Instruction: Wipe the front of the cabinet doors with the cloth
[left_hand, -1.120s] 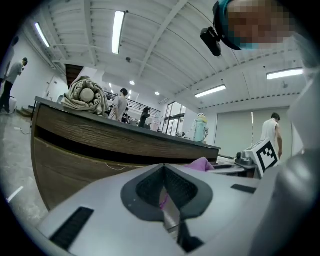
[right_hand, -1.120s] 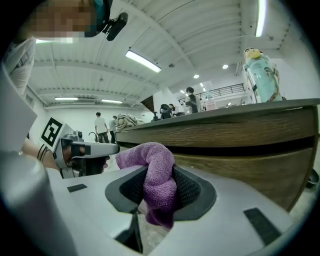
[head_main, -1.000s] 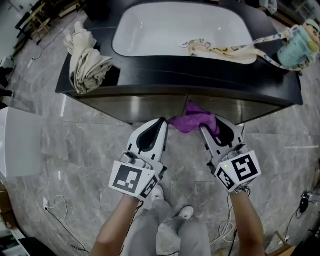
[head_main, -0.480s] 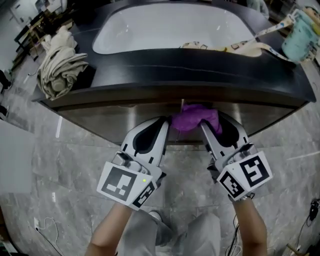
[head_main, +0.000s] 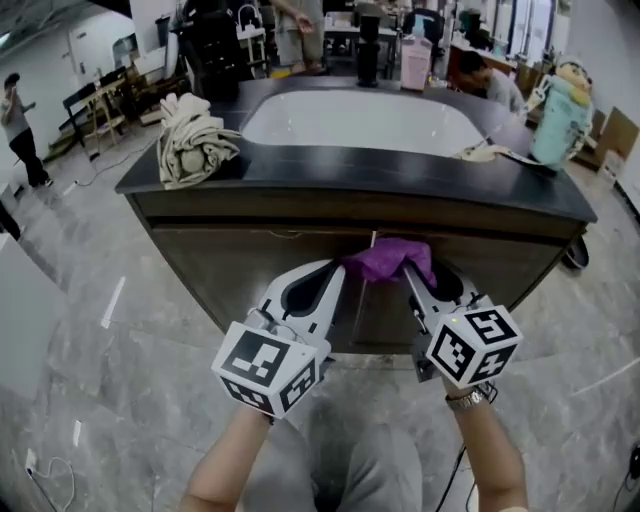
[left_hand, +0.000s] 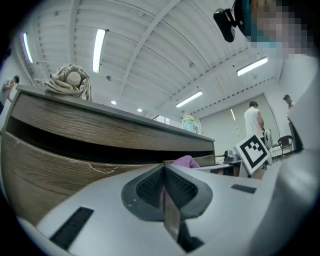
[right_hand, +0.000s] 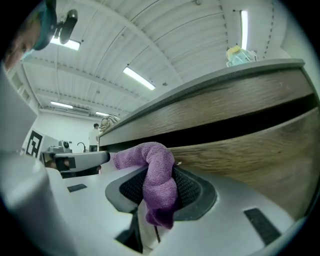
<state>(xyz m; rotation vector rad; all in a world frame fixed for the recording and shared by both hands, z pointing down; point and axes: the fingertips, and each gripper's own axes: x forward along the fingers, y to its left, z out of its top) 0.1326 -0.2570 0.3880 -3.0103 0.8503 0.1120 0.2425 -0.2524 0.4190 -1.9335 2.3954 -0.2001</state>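
A purple cloth is bunched against the top of the wooden cabinet doors, at the seam between them. My right gripper is shut on the cloth, which hangs over its pads in the right gripper view and arches left as cloth. My left gripper sits just left of it, jaws shut, with a purple sliver pinched between them. In the left gripper view the cloth shows just behind my left gripper. The door front is close ahead.
A dark countertop with a white sink overhangs the doors. A beige towel bundle lies at its left end, a teal bottle at its right. Grey stone floor surrounds the cabinet; people and desks are beyond.
The head view has dropped and tilted forward, so the door fronts now show. Both grippers have stayed together at the door seam with the cloth between them.
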